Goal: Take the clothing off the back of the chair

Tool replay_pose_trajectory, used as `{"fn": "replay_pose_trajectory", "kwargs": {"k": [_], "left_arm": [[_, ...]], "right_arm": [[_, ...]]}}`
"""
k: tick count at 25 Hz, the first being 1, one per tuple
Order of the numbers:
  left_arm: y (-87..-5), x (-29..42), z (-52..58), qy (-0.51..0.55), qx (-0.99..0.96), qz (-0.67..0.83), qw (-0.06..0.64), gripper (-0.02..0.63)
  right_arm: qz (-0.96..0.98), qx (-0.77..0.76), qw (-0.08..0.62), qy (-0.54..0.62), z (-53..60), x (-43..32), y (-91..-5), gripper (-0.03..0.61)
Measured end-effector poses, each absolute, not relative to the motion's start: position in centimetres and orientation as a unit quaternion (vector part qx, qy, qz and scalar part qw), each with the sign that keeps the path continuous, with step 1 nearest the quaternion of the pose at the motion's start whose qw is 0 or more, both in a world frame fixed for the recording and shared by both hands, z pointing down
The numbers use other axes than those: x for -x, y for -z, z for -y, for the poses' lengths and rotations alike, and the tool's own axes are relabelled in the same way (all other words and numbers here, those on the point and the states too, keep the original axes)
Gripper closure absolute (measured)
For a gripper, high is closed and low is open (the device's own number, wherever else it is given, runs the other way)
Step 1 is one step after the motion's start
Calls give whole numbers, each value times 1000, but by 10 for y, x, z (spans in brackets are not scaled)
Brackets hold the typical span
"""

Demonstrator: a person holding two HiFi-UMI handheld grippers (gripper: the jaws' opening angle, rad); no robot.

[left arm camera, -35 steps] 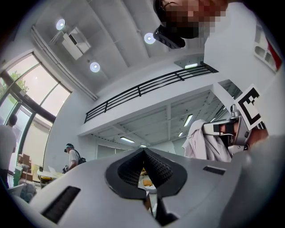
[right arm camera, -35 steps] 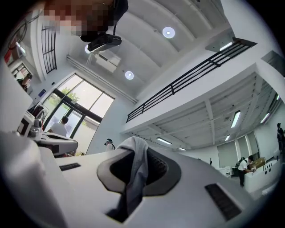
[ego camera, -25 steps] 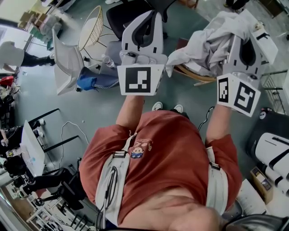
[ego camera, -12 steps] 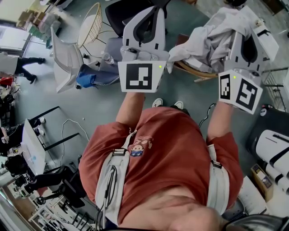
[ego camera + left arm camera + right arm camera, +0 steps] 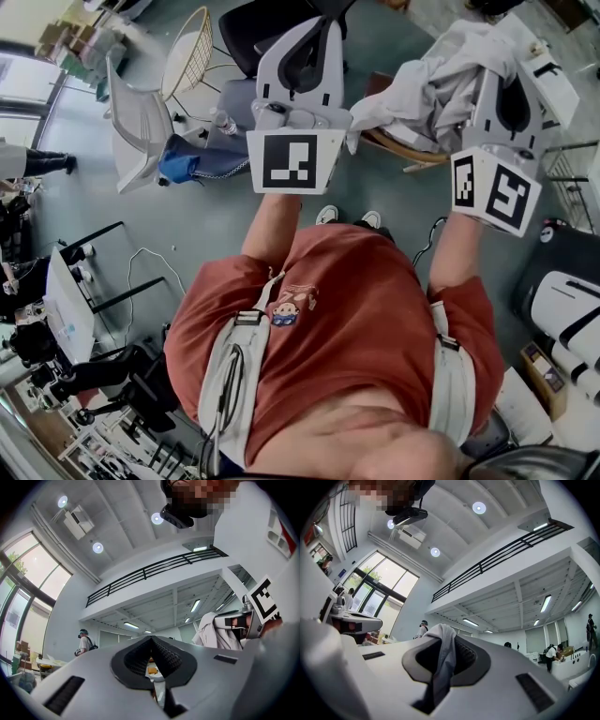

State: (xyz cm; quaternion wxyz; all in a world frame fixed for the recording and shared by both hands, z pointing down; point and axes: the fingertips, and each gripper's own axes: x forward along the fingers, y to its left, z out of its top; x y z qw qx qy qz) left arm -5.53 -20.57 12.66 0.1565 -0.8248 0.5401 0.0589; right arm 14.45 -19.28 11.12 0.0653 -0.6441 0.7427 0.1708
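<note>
the right gripper (image 5: pixel 440 665) is pinching a fold of the pale clothing (image 5: pixel 436 80) between its jaws, the garment bunching over what seems a wooden chair (image 5: pixel 398 148), while the left gripper (image 5: pixel 151 667) is holding its jaws together on nothing.

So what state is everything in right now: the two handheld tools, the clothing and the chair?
left gripper: jaws together, nothing between them.
right gripper: jaws shut on a fold of the clothing.
clothing: pale, bunched up, hanging from the right gripper; can't tell whether it is fully clear of the chair.
chair: mostly hidden behind the clothing, only a wooden edge shows.
</note>
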Motion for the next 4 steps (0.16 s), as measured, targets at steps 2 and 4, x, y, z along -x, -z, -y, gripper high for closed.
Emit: {"fn": "replay_pose_trajectory", "kwargs": {"k": [2,4], "left_arm": [[-128,54,206,-59,826,-540,154,600],[-129,53,205,-57,826,-538,155,600]], "right_arm": [[-743,644,65,-171,193,-145,-112,540],[-743,644,64,-171,192,-145,-112,540]]}}
